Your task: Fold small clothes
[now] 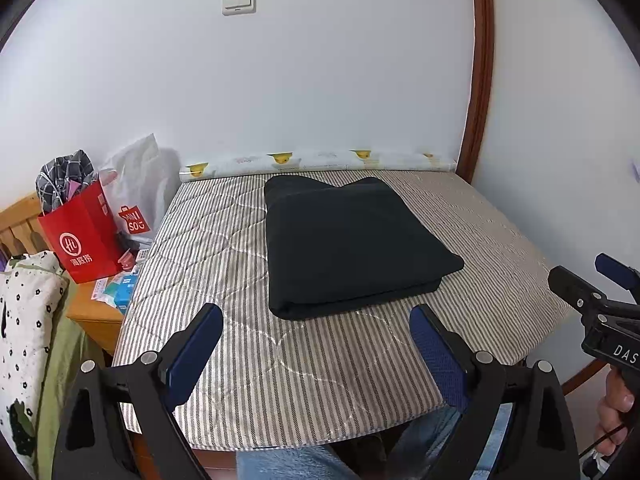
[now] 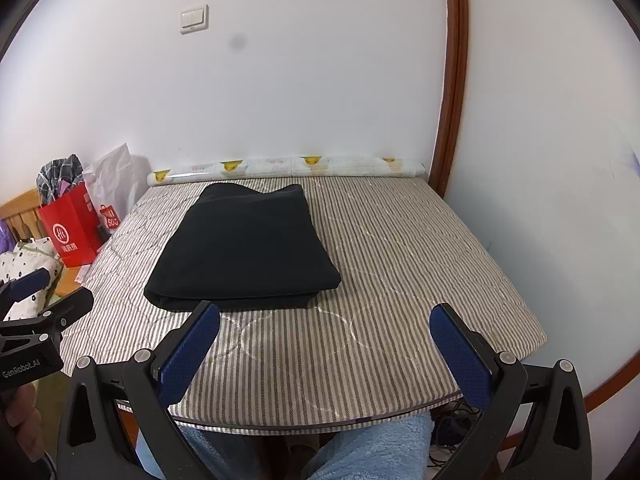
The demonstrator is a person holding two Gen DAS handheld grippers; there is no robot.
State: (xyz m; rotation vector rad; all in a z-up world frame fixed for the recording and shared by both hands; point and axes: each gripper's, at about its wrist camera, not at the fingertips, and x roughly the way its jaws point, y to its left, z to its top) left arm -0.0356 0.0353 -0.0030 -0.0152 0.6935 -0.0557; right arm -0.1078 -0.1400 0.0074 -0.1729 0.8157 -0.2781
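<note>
While my left tongs (image 1: 316, 344) and right tongs (image 2: 325, 343) both hang released and grasp nothing, the black folded garment (image 1: 352, 248) lies flat on the striped surface (image 1: 248, 360), just beyond them.

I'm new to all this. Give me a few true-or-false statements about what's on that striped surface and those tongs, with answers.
1. The black garment lies folded on the striped pad. True.
2. The left tongs grip the garment. False: they are open and short of it.
3. The right tongs are open. True.
4. A blue bag stands left of the pad. False: the bag is red.
5. A patterned roll lies along the pad's far edge. True.
</note>
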